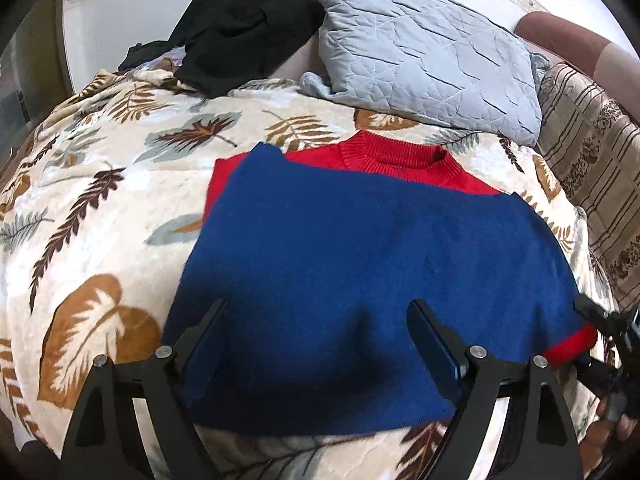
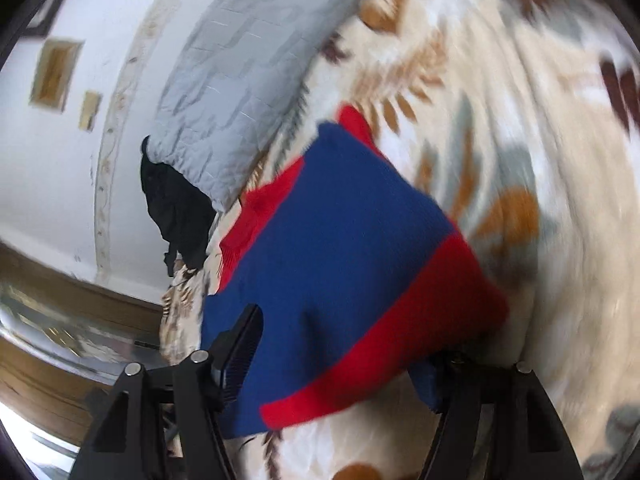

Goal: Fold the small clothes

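Note:
A small blue and red knit sweater (image 1: pixel 360 248) lies folded on the leaf-patterned blanket (image 1: pixel 100 208), its red collar (image 1: pixel 396 152) at the far end. My left gripper (image 1: pixel 320 312) is open just above the sweater's near half, fingers wide apart and holding nothing. The right gripper's black body shows at the sweater's right edge (image 1: pixel 600 320). In the blurred right wrist view the sweater (image 2: pixel 340 240) lies between the wide-apart fingers of my right gripper (image 2: pixel 344 340). Its near red-banded edge drapes over the right finger, which is mostly hidden.
A grey quilted pillow (image 1: pixel 432 52) and a heap of black clothing (image 1: pixel 244 28) lie at the head of the bed by the white wall. A striped brown cushion (image 1: pixel 592 184) borders the right side. The pillow (image 2: pixel 240 92) also shows in the right wrist view.

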